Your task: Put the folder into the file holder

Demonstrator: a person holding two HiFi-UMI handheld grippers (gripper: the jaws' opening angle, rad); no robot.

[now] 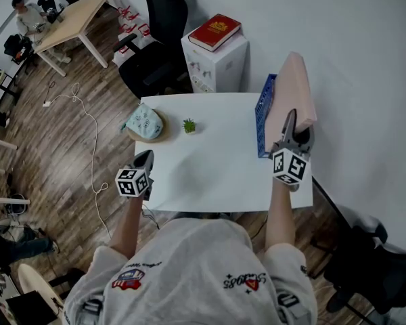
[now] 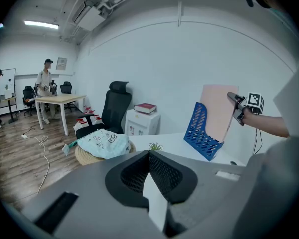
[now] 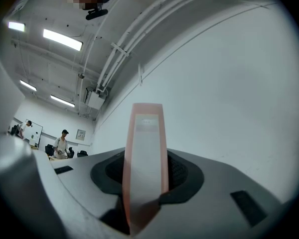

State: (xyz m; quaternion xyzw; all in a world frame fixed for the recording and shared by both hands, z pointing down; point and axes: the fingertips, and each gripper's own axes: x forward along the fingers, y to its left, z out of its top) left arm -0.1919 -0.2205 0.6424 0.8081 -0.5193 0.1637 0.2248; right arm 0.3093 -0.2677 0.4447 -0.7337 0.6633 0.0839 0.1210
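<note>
Two sets of tongs are in view, one in each of the person's hands, over a white counter [image 1: 210, 175]. The right tongs [image 1: 292, 126] are clamped on the narrow edge of a pink folder [image 1: 291, 90], which runs up between the two jaws in the right gripper view and fills the gap between them. The folder is at the counter's right edge, close to the wall, tilted with its top leaning toward the wall. In the left gripper view its lower end sits down inside the blue perforated file holder [image 1: 264, 120], while most of it rises above the holder's rim. The left tongs [image 1: 143, 157] hover at the counter's near left corner, well apart from the holder, with the jaws pressed together and nothing between them. A small potted plant [image 1: 189, 125] stands toward the far side of the counter. Beside it, at the far left corner, a round woven mat [image 1: 155, 133] has a pale printed cloth [image 1: 141, 120] bundled on top. Beyond the counter stands a white cabinet [image 1: 213, 66] carrying a red book [image 1: 215, 31], next to a black office chair [image 1: 155, 39].
</note>
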